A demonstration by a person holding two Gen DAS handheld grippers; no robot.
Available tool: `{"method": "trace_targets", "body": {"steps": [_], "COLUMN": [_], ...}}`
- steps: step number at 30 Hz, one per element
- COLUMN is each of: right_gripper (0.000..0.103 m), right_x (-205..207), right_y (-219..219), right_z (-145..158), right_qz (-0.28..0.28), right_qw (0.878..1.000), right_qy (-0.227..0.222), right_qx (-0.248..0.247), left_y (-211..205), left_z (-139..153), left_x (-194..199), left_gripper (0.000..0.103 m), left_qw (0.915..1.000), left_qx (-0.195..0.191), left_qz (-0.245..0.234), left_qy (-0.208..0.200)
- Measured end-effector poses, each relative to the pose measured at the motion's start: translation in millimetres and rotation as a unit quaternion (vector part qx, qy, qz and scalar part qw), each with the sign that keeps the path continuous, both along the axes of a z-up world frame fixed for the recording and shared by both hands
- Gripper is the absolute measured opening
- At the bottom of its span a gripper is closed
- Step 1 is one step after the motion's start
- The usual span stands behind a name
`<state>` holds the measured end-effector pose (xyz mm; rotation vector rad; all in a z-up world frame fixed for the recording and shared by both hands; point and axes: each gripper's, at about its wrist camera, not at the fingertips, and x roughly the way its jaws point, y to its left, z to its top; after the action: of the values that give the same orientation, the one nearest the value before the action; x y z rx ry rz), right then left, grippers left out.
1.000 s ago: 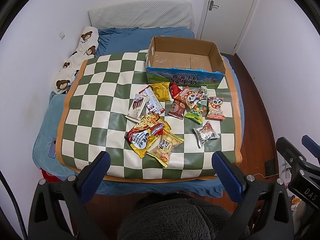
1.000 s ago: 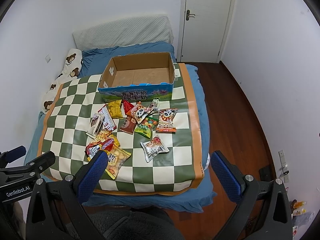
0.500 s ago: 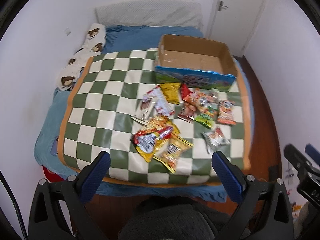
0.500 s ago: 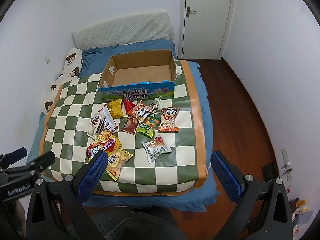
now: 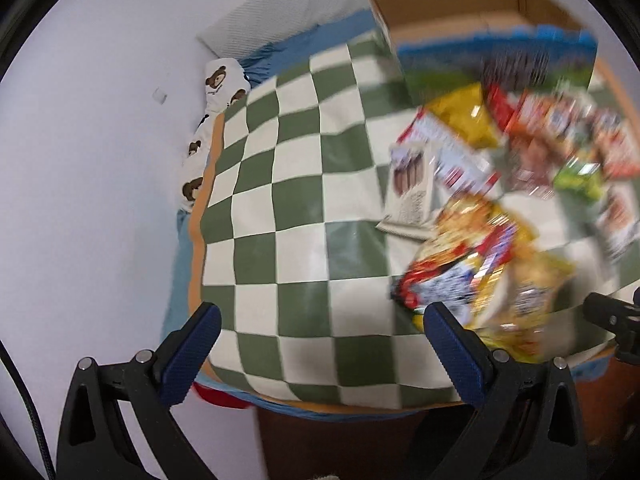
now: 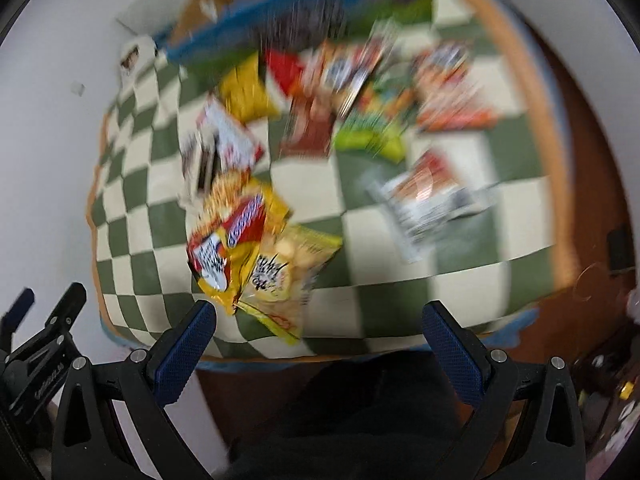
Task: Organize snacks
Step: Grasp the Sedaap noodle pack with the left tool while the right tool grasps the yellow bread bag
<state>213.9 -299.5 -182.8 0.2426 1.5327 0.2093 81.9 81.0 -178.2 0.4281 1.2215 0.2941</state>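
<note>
Ahead, snacks (image 6: 256, 240) just beyond wide-spread right hand-held gripper (image 6: 320, 340), untouched.

The left claw (image 5: 322, 340) stands wide open — its two blue-padded fingers (image 5: 194, 350) are far apart and hold nothing. The right claw (image 6: 320, 340) is the same, jaws spread wide and empty. Each claw shows at the edge of the other's view — both are held side by side.

Even soft indoor light, no hard shadows; heavy motion blur both views, strong fisheye bending, dark vignette corners.
</note>
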Motion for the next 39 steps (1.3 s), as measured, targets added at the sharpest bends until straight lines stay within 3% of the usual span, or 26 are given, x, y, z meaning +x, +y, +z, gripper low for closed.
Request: {"method": "trace_targets", "body": {"steps": [3, 7, 9, 11, 12, 14, 16, 19, 23, 26, 28, 30, 33, 35, 39], "right_gripper": [0.103, 0.101, 0.094, 0.08, 0.075, 0.054, 0.051, 0.05, 0.05, 0.05, 0.05, 0.05, 0.05, 0.05, 0.055], "right_x": [5.1, 10.5, 11.8, 10.9, 9.3, 6.2, 3.9, 3.1, 6.5, 9.9, 11.5, 14.1, 18.1, 22.0, 34.6], "right_y": [27.6, 53.2, 62.1, 65.3, 65.8, 63.5, 57.7, 47.2, 43.0, 52.8, 60.1, 66.5, 78.9, 83.9, 90.8], "right_z": [-53.5, -101.9, -124.3, -137.8, -141.5, -142.2, -140.7, -131.3, -126.6, -130.7, -132.9, -133.4, -131.5, -130.3, -131.7], "right_qz": [-0.011, -0.035, -0.047, -0.055, -0.055, -0.05, -0.041, -0.022, 0.005, 0.025, 0.034, 0.034, 0.033, 0.031, 0.04], "right_qw": [0.999, 0.996, 0.995, 0.994, 0.994, 0.994, 0.995, 0.996, 0.997, 0.995, 0.995, 0.995, 0.996, 0.996, 0.996], "right_qy": [0.045, 0.078, 0.088, 0.098, 0.096, 0.093, 0.092, 0.081, 0.07, 0.078, 0.076, 0.075, 0.066, 0.062, 0.053], "right_qx": [0.008, 0.012, 0.0, -0.005, -0.015, -0.01, -0.016, -0.027, -0.046, -0.048, -0.051, -0.054, -0.056, -0.056, -0.061], "left_y": [6.8, 13.9, 14.0, 9.1, 5.9, -3.2, -17.5, -46.2, -71.4, -74.1, -63.7, -45.0, -24.4, -23.0, -34.3], "left_z": [-27.1, -58.8, -70.3, -80.3, -84.3, -90.9, -96.3, -112.6, -142.7, -149.2, -147.9, -145.9, -148.4, -154.4, -173.8], "left_x": [15.2, 34.2, 41.3, 48.0, 51.1, 56.2, 61.3, 71.4, 85.6, 92.1, 90.9, 86.9, 75.4, 69.8, 65.9], "left_gripper": [0.103, 0.103, 0.103, 0.103, 0.103, 0.103, 0.103, 0.103, 0.1, 0.09, 0.074, 0.074, 0.073, 0.075, 0.085], "left_qw": [0.9993, 0.9973, 0.996, 0.9932, 0.9914, 0.9846, 0.9771, 0.962, 0.9449, 0.9499, 0.9523, 0.9594, 0.9511, 0.9485, 0.9602], "left_qx": [0.018, 0.007, -0.011, -0.038, -0.052, -0.094, -0.116, -0.119, -0.124, -0.147, -0.205, -0.221, -0.267, -0.273, -0.231], "left_qz": [-0.022, -0.04, -0.047, -0.059, -0.066, -0.092, -0.126, -0.19, -0.231, -0.203, -0.134, -0.051, 0.044, 0.057, -0.008], "left_qy": [0.024, 0.061, 0.076, 0.093, 0.1, 0.116, 0.127, 0.156, 0.196, 0.187, 0.181, 0.168, 0.148, 0.15, 0.157]}}
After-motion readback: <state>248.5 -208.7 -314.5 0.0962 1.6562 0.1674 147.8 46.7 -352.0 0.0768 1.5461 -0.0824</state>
